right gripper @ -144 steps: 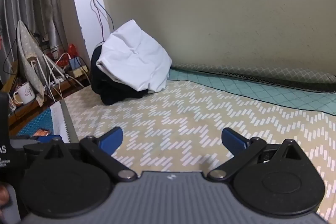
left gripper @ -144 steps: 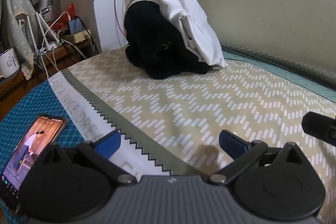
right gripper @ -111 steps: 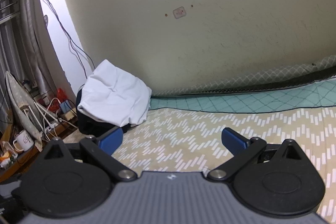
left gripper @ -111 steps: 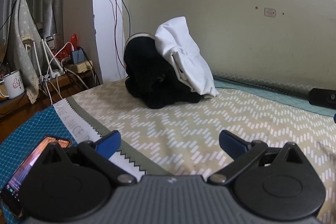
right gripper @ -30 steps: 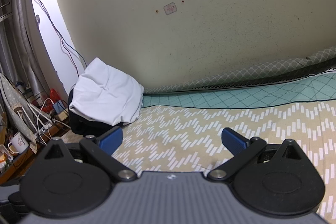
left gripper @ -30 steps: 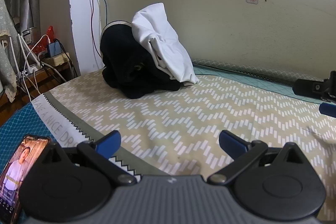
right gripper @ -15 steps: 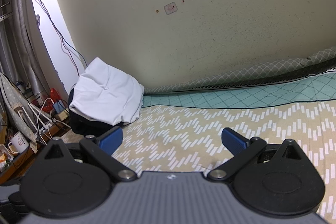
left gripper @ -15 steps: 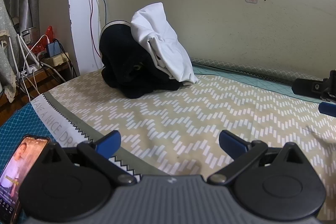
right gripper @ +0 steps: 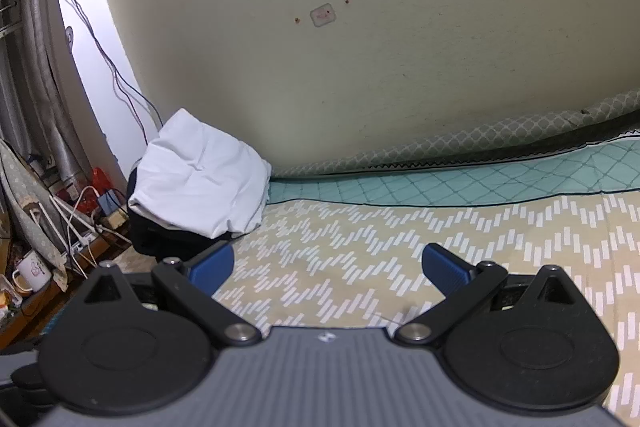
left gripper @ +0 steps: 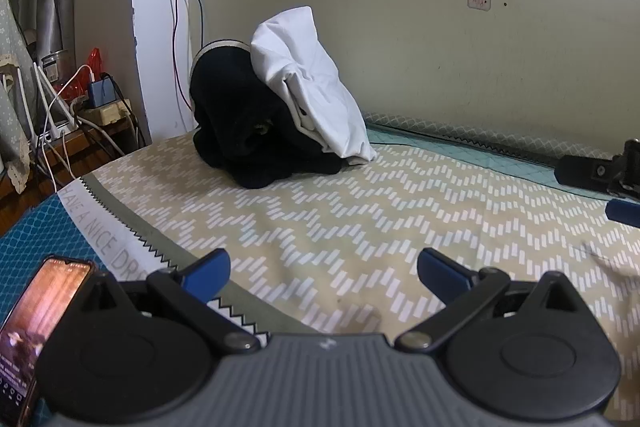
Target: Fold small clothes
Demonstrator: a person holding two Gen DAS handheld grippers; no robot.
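Since half a second ago almost nothing has moved. Both tools hover low over the bed (left gripper: 360, 219): the left gripper (left gripper: 322, 269) and right gripper (right gripper: 326, 263) each gape wide, holding nothing. At the bed's far left corner sits one pile: one white garment (left gripper: 312, 83) draped over one black garment (left gripper: 244, 123). Both look soft, light and limp; the white one's loose lower edge seems the easiest hold. One phone (left gripper: 38, 311) glows at the near left edge.
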